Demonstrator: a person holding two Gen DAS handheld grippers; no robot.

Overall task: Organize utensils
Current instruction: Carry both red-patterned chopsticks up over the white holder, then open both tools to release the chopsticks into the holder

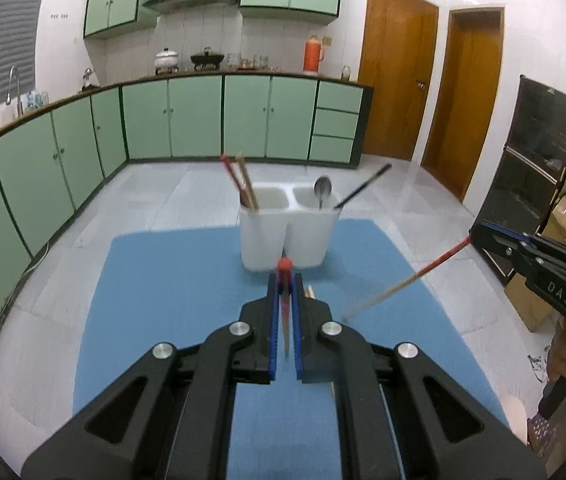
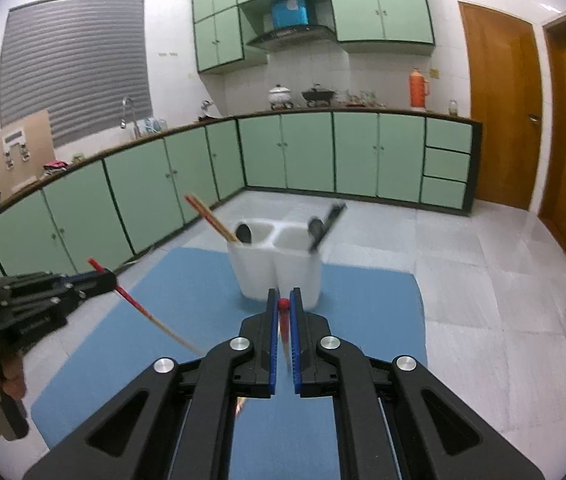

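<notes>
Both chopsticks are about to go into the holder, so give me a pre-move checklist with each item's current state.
1. Left gripper shut on its chopstick: ok.
2. Right gripper shut on its chopstick: ok.
3. Holder upright on the blue mat: ok.
4. Left compartment has room beside the chopsticks already in it: ok.
5. Chopsticks aligned for insertion: not ok, both stand crosswise to the grippers.
6. Grip firmness: cannot tell.
</notes>
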